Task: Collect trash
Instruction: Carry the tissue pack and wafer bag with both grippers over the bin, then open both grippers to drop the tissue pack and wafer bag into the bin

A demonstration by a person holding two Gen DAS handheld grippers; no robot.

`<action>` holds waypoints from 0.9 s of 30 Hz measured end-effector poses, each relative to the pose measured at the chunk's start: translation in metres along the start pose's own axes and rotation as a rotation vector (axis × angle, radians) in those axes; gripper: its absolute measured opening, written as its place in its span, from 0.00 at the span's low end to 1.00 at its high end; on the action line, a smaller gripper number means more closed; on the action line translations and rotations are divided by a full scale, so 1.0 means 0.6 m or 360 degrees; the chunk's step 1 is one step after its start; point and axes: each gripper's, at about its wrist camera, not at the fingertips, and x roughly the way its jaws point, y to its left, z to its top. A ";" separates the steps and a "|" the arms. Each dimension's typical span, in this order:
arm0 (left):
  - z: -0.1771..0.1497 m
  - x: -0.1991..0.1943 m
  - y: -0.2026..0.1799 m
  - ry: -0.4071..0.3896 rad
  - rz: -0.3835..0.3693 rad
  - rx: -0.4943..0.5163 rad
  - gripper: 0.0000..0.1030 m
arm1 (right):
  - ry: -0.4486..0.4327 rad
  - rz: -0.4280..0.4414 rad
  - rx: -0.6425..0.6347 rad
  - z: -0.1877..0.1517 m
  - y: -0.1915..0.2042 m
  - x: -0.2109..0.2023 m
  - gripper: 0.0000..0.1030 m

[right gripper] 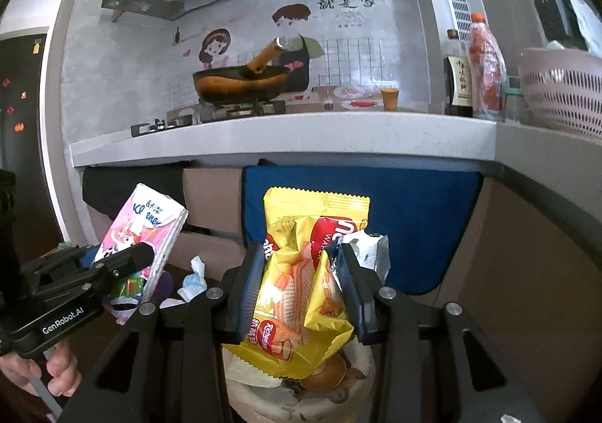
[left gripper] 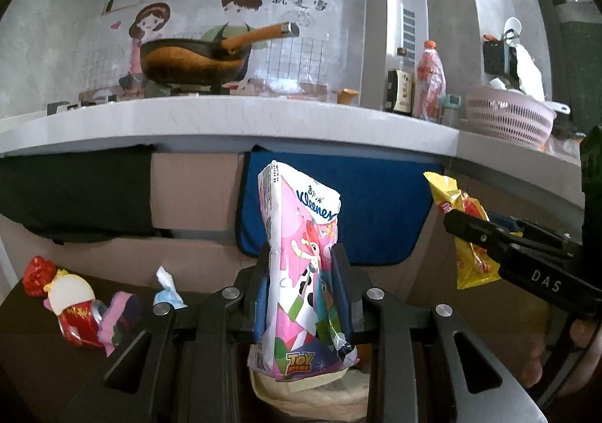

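Here the left gripper [left gripper: 301,287] points forward at the kitchen counter [left gripper: 240,122], and its two fingers are squeezed tight on a pink Kleenex tissue pack [left gripper: 301,265] that stands upright. The right gripper [right gripper: 301,287] points the same way, just beside it, and its fingers pinch a crumpled yellow wafer wrapper [right gripper: 301,272]. Both packs hang right above a trash bin [right gripper: 301,396] with a pale bag in it, below the counter. A brown round thing already lies inside the bin. There is open room between the packs and the counter's edge. A blue cloth [left gripper: 380,205] hangs from the counter behind them. Left of the bin sit a crushed red can [left gripper: 81,321], a white paper wad [left gripper: 167,291] and a red candy wrapper [left gripper: 37,274]. A frying pan [left gripper: 195,58] rests up on the counter.
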 end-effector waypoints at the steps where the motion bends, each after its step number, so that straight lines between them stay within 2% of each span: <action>1: -0.003 0.006 0.000 0.0012 0.0000 -0.0003 0.29 | 0.0009 0.0006 0.0005 -0.003 -0.002 0.005 0.36; 14: -0.048 0.088 0.008 0.0191 -0.0025 -0.0039 0.29 | 0.0142 0.0040 0.0099 -0.052 -0.039 0.074 0.37; 18: -0.079 0.141 0.018 0.0367 -0.0117 -0.0113 0.29 | 0.0158 0.0025 0.0145 -0.067 -0.058 0.084 0.37; 24: -0.146 0.263 0.026 0.0702 -0.0297 -0.0249 0.29 | 0.0240 0.0009 0.0190 -0.092 -0.080 0.118 0.37; 27: -0.177 0.317 0.019 0.0860 -0.0349 -0.0250 0.29 | 0.0287 -0.0003 0.0212 -0.102 -0.090 0.139 0.37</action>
